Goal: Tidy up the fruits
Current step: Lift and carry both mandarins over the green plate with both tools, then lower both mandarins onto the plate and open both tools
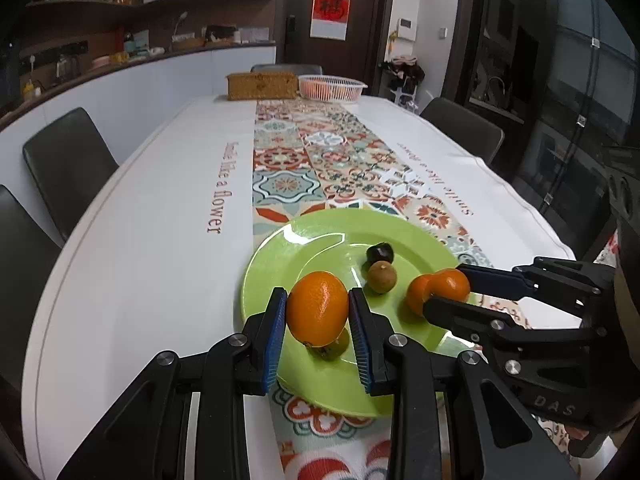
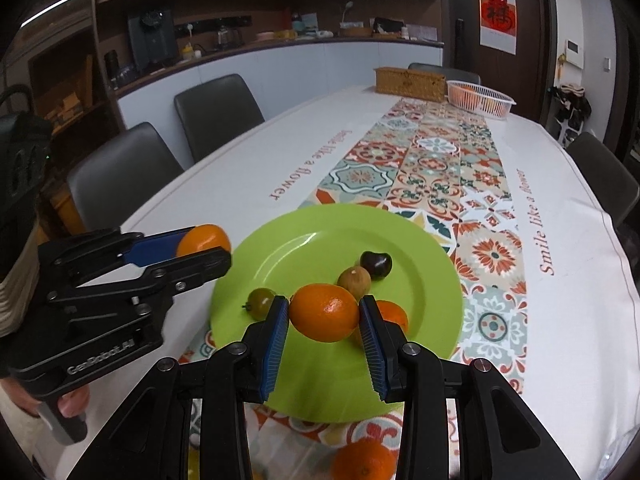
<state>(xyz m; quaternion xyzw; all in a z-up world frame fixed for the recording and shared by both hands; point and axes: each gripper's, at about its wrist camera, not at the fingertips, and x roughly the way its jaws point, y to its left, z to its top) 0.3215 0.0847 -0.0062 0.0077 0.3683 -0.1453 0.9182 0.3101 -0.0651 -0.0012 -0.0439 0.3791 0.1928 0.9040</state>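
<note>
A green plate [image 1: 320, 232] [image 2: 320, 232] lies on the patterned table runner. My left gripper [image 1: 318, 297] is shut on an orange [image 1: 318, 312] above the plate's near left part; it also shows in the right wrist view [image 2: 210, 246], left of the plate. My right gripper [image 2: 324, 305] [image 1: 444, 286] is shut on a second orange [image 2: 324, 314] over the plate's near right side. On the plate rest a dark round fruit [image 2: 376, 265], a brownish-green fruit [image 2: 354, 280], a small green fruit [image 2: 260, 302] and another orange [image 2: 396, 314].
One more orange [image 2: 364, 460] sits on the runner in front of the plate. A white basket [image 1: 332, 88] with fruit and a woven box [image 1: 262, 86] stand at the table's far end. Dark chairs [image 2: 216, 116] line both long sides.
</note>
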